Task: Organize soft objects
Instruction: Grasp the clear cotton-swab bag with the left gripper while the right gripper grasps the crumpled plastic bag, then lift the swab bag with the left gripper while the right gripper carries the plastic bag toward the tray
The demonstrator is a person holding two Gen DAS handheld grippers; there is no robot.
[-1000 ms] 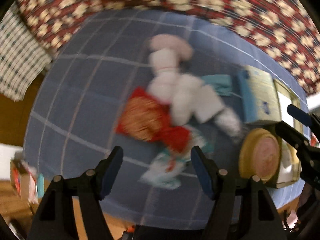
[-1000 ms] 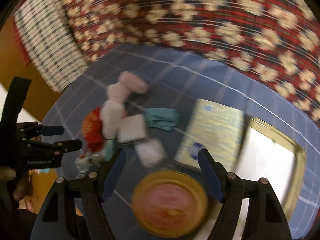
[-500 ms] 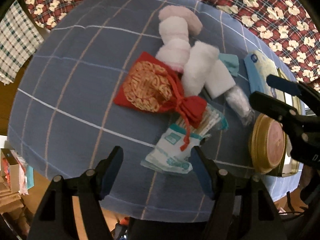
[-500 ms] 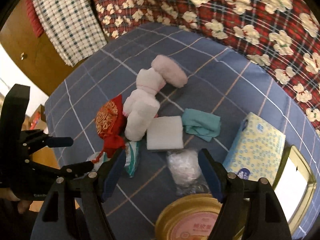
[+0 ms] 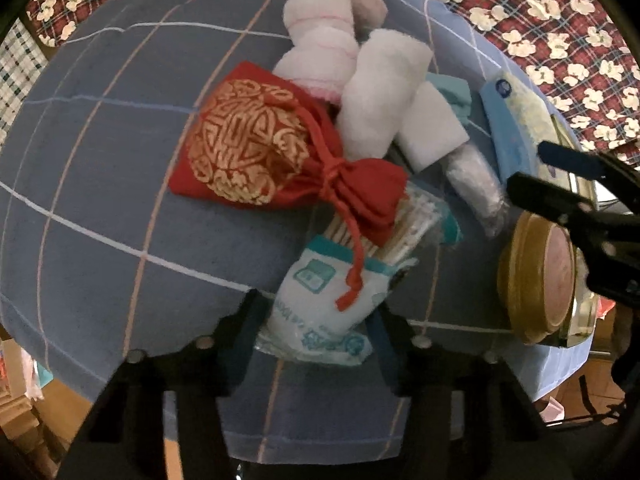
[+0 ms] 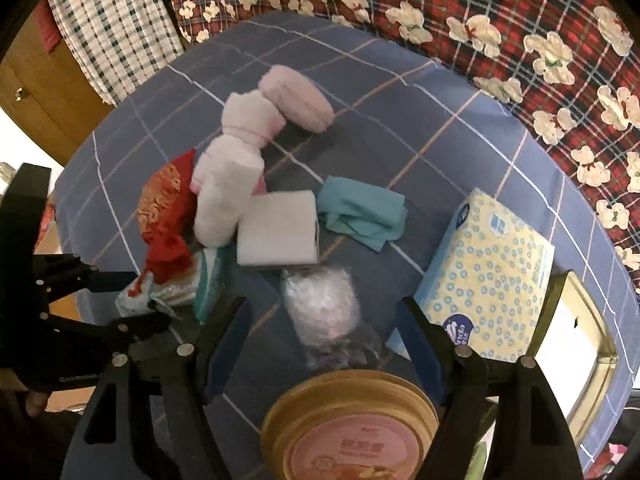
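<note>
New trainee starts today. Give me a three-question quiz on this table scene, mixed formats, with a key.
1. True or false: the left gripper has its fingers on either side of the white swab packet.
2. Multiple choice: what lies on top of the swab packet? A) teal cloth B) red pouch C) tissue pack
3. Fill in: between the right gripper fingers sits a clear ____ bag.

Key:
1. True
2. B, the red pouch
3. Plastic: the plastic bag

The tissue pack (image 6: 492, 280) shows a blue logo with partial letters "nda". Print on the round lid (image 6: 348, 440) and the cotton swab packet (image 5: 320, 312) is too blurred to read
</note>
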